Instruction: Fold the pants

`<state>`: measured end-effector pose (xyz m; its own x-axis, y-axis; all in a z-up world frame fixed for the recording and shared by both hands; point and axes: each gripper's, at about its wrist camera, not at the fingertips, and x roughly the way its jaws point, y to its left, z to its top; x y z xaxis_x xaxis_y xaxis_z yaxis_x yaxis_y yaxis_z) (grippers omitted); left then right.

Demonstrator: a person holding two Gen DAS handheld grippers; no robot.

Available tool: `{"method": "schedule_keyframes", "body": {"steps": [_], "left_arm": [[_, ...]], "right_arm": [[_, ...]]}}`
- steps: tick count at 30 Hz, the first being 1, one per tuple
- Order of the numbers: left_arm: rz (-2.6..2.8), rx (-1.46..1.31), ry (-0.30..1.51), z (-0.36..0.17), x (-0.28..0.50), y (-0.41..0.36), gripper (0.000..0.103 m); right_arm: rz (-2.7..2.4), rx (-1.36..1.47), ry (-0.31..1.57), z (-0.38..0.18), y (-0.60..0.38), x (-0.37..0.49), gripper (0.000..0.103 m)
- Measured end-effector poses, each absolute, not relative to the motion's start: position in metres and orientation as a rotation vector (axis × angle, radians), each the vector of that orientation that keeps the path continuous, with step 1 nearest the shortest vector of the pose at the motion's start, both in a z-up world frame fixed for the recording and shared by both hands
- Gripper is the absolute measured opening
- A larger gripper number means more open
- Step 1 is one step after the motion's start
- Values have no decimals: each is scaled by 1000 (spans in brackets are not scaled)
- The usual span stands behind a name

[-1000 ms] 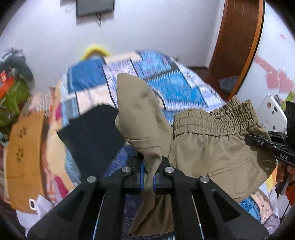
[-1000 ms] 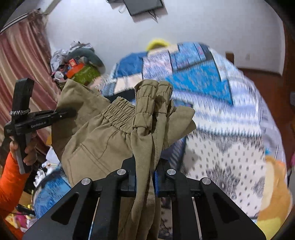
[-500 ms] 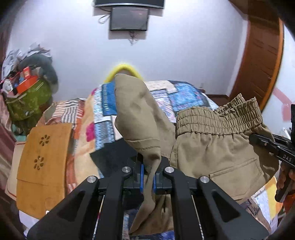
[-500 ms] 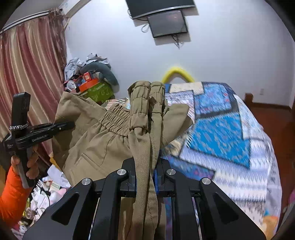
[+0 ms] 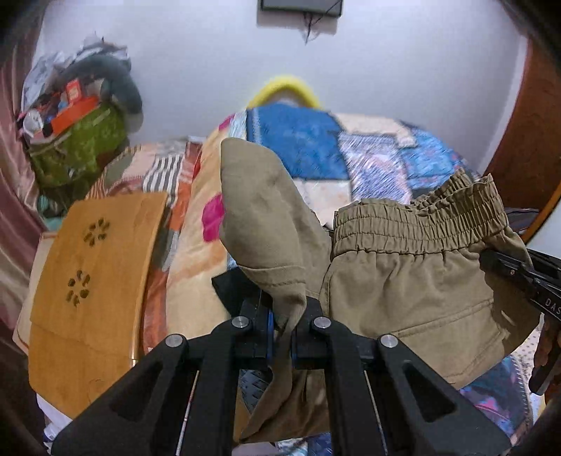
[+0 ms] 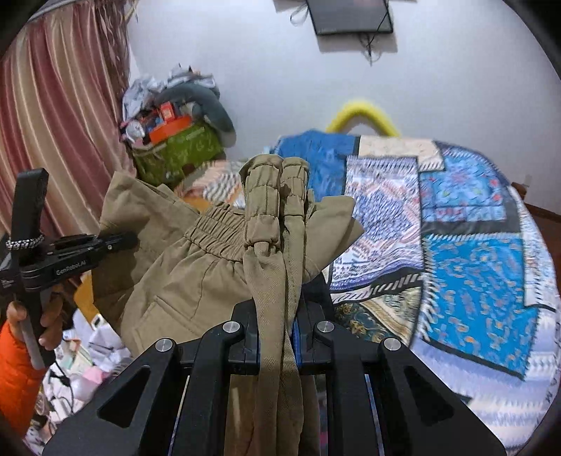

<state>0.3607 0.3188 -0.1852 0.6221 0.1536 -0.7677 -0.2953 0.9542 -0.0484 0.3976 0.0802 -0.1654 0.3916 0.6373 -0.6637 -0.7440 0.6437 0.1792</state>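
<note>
Patchwork bed [image 5: 368, 165] now lower and farther ahead than a second ago; pants [image 5: 413, 266] lifted clear above it, left tongs [image 5: 282, 336] clenched on a hem, right tongs [image 6: 277, 336] on bunched waistband; ready to lay flat

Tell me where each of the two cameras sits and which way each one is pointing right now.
Left wrist: on the left gripper, looking along its fingers at the khaki pants above the quilted bed; the right gripper shows at the right edge.
Right wrist: on the right gripper, facing bed and curtain; the left gripper and orange sleeve show at left.
Shared: pants, bed, yellow arch, wall screen.
</note>
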Motion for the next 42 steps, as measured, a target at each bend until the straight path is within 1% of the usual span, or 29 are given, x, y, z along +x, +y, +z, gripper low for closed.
{"method": "schedule_keyframes", "body": {"steps": [8, 10, 11, 12, 13, 15, 17, 19, 20, 23, 28, 36, 42], "left_arm": [[277, -282, 1060, -286, 396, 348, 7], [307, -262, 1098, -309, 401, 355, 8], [309, -259, 1107, -314, 400, 351, 12], [313, -255, 1114, -321, 400, 353, 17], [317, -250, 1112, -325, 401, 355, 20], [340, -225, 1104, -324, 399, 357, 37], [360, -196, 1100, -323, 394, 359, 45], [366, -184, 1108, -319, 390, 361, 46], [369, -185, 1112, -316, 385, 362, 46], [379, -181, 1091, -299, 369, 360, 46], [351, -142, 959, -233, 331, 337, 46], [229, -93, 634, -88, 240, 260, 46], [174, -43, 404, -7, 152, 204, 46]], "right_arm": [[807, -255, 912, -231, 109, 440, 11], [781, -291, 941, -243, 109, 444, 13], [756, -313, 951, -249, 107, 446, 14], [738, -323, 957, -252, 105, 447, 19], [718, -325, 965, -255, 100, 449, 23], [721, -306, 968, -257, 89, 452, 23], [710, -315, 958, -252, 84, 446, 25], [691, -340, 933, -246, 82, 438, 31], [682, -353, 918, -243, 81, 436, 32], [695, -353, 876, -223, 73, 419, 32], [729, -296, 772, -173, 54, 389, 33], [796, -154, 512, -68, 17, 302, 33], [840, -112, 283, -8, -9, 209, 33]]}}
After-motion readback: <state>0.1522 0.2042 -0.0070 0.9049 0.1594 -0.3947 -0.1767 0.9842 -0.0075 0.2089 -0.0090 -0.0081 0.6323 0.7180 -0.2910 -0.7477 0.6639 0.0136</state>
